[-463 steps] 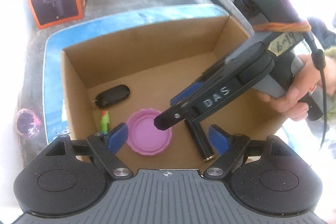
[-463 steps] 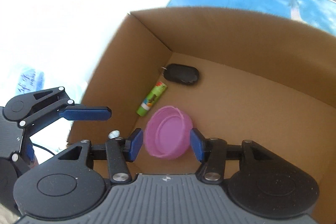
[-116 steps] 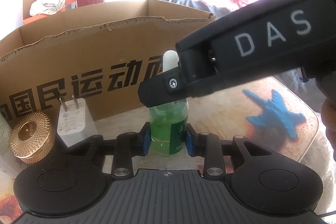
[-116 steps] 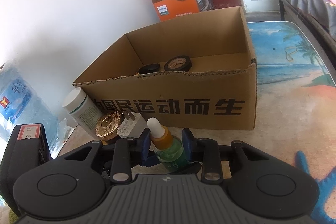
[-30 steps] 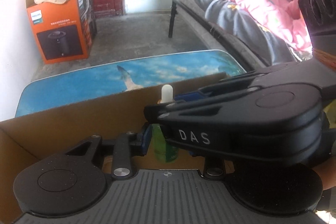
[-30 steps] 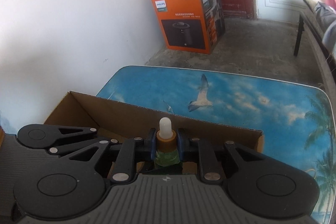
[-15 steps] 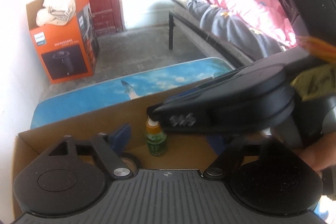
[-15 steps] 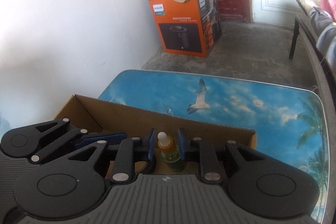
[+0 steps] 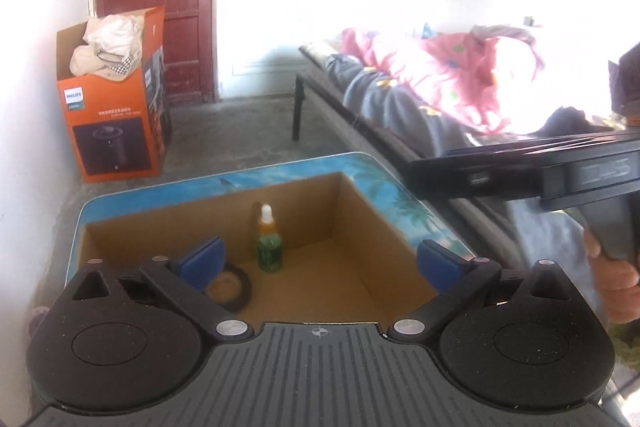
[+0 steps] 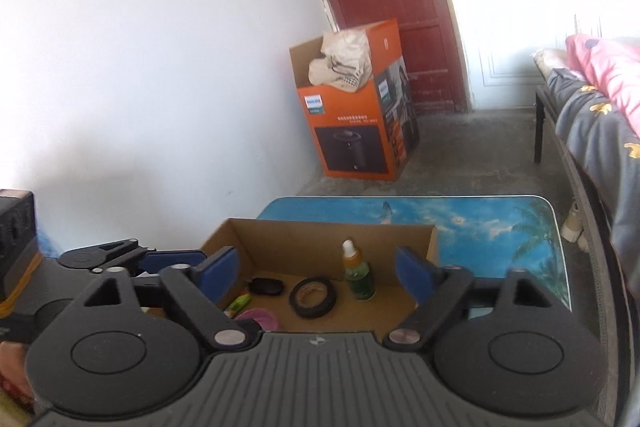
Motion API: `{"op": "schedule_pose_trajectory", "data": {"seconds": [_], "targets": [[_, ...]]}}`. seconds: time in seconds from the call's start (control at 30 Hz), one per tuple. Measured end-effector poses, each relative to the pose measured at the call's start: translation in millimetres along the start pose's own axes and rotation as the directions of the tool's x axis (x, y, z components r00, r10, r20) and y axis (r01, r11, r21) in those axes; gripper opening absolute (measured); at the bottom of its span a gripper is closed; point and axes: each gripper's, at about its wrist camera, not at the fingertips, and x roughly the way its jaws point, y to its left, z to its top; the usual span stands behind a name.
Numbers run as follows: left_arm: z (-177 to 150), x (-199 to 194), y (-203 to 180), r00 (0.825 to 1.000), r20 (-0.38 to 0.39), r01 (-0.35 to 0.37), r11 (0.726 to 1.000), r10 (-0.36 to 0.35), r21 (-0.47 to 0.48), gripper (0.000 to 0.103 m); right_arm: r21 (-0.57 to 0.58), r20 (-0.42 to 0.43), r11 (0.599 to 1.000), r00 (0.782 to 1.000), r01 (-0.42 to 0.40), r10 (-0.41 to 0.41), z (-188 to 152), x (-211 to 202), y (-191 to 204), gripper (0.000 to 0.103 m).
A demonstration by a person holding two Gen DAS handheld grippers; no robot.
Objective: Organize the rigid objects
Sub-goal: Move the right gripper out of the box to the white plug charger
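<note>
Both grippers have just opened wide, nothing between the jaws. Left gripper and right gripper sit above the brown cardboard box, angled down into it. Green glass dropper bottle with white tip stands upright inside, free, beside a black tape roll.

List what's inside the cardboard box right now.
In the box: dropper bottle standing upright, tape roll, black fob, green tube, pink lid. The near floor is hidden behind the right gripper.
</note>
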Motion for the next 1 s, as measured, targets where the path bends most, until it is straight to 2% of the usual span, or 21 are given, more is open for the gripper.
{"op": "schedule_pose_trajectory", "data": {"seconds": [0.03,0.13,0.23,0.37,0.47,0.6,0.77,0.87,0.97,1.0], "targets": [[-6.4,-10.0,-1.2,1.000,0.007,0.007,1.000,-0.007,-0.003,0.103,-0.001,0.016,1.000,1.000,-0.003,0.003,-5.5,-13.6,4.3,0.100],[-27.9,-38.4,-3.3,0.998,0.039,0.044,0.999,-0.043,-0.030,0.103,0.010,0.057,1.000,0.998,-0.020,0.019,-26.4,-52.5,14.1,0.101],[-53.6,-58.9,-4.6,0.996,0.054,0.068,0.996,-0.065,-0.058,0.103,0.068,0.076,0.997,0.996,-0.048,0.043,-50.0,-80.5,21.3,0.103],[-91.1,-71.1,-11.0,0.998,0.048,0.032,0.997,-0.029,-0.064,0.103,0.155,0.082,0.983,0.993,-0.099,0.087,-85.6,-95.3,29.2,0.103],[-117.3,-68.3,-19.3,1.000,0.017,0.000,0.999,0.001,-0.039,0.103,0.209,0.061,0.969,0.991,-0.133,0.123,-110.1,-85.0,33.2,0.103],[-145.2,-57.2,-29.3,0.998,-0.011,-0.063,0.998,0.063,0.002,0.103,0.231,-0.002,0.969,0.996,-0.086,0.089,-131.4,-52.7,38.0,0.103],[-164.7,-33.8,-37.9,0.995,-0.038,-0.089,0.994,0.092,0.065,0.103,0.216,-0.079,0.974,0.993,-0.068,0.087,-143.9,-12.2,43.9,0.099],[-172.1,-20.5,-42.5,0.992,-0.036,-0.117,0.986,0.122,0.116,0.103,0.242,-0.107,0.968,0.990,-0.065,0.093,-146.2,10.3,40.7,0.088],[-177.1,-11.3,-39.7,0.991,-0.031,-0.127,0.984,0.132,0.128,0.103,0.291,-0.141,0.954,0.983,-0.072,0.118,-150.8,31.7,33.4,0.075],[-177.8,-9.0,-37.9,0.991,-0.029,-0.127,0.984,0.131,0.125,0.102,0.306,-0.154,0.949,0.980,-0.077,0.129,-153.5,38.8,31.3,0.068]]}}
